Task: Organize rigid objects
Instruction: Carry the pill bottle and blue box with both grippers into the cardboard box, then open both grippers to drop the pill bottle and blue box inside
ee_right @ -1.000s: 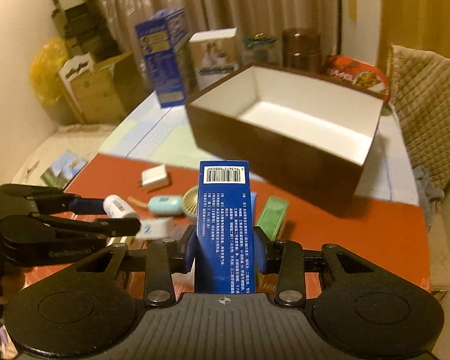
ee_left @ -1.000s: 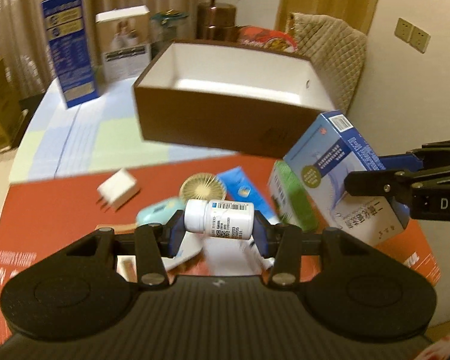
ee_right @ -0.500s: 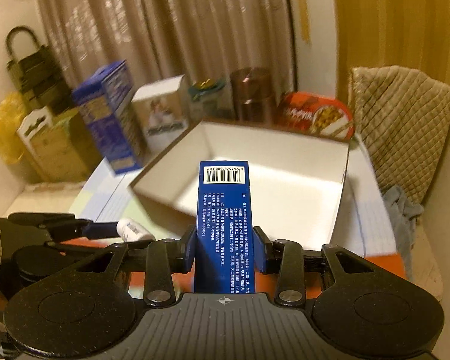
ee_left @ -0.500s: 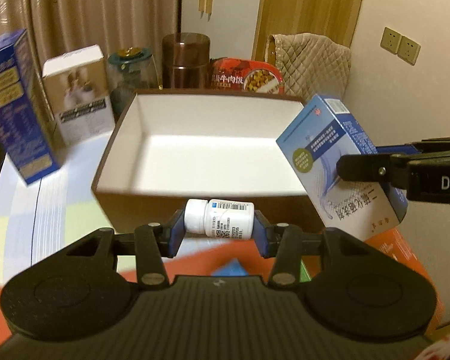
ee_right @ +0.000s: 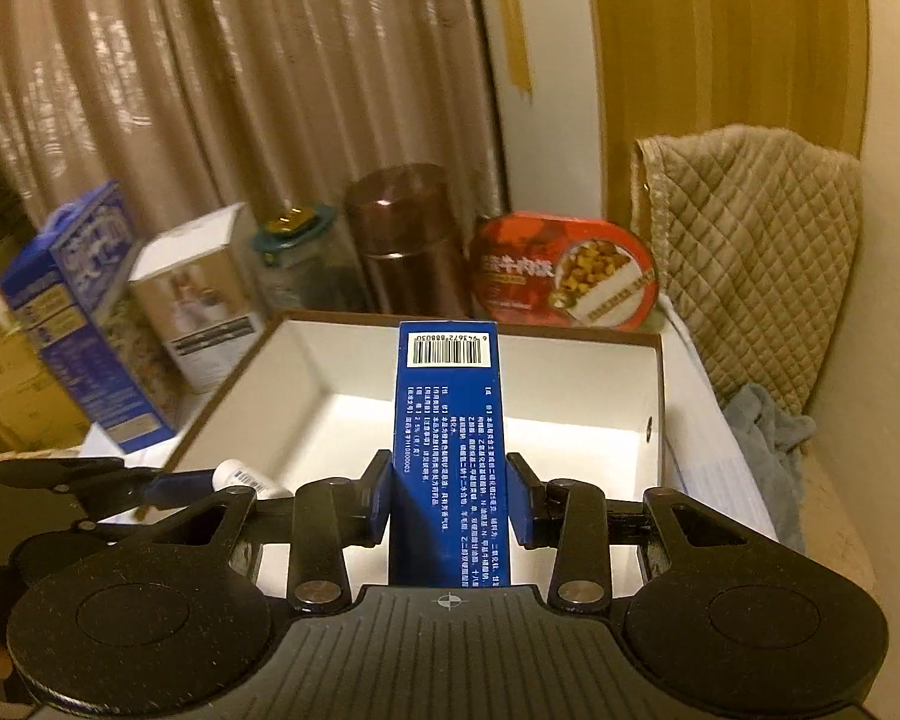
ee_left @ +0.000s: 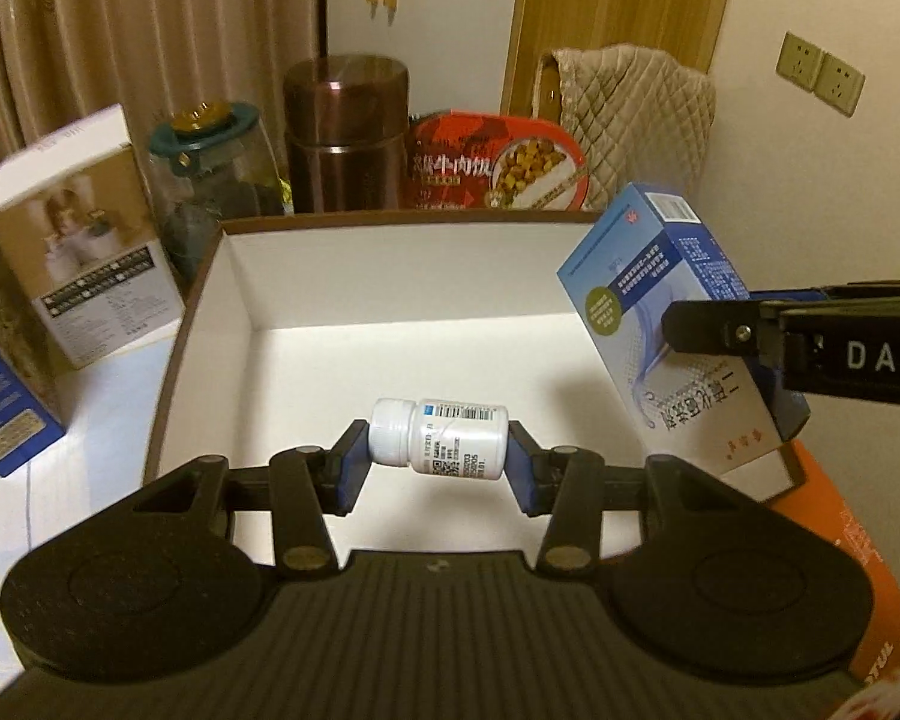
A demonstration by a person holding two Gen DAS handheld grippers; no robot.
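Note:
A small white pill bottle (ee_left: 439, 439) lies crosswise between the pads of my left gripper (ee_left: 437, 462), which is shut on it above the inside of the brown box with a white lining (ee_left: 390, 258). In the right wrist view my right gripper (ee_right: 447, 495) is shut on an upright blue medicine carton (ee_right: 447, 420), held over the same box (ee_right: 654, 372). That carton (ee_left: 660, 324) shows tilted at the right of the left wrist view, over the box's right wall, between the right gripper's fingers (ee_left: 714, 327). The bottle (ee_right: 243, 477) and left gripper appear low left in the right wrist view.
Behind the box stand a brown canister (ee_left: 345, 132), a glass jar with a teal lid (ee_left: 210, 162), a red food tray (ee_left: 498, 162), a white carton (ee_left: 84, 240) and a blue carton (ee_right: 84, 312). A quilted chair back (ee_right: 750, 252) is at the right, curtains behind.
Both grippers have travelled forward from above the red mat to above the open box, each keeping its load. The mat's loose objects have dropped out of view.

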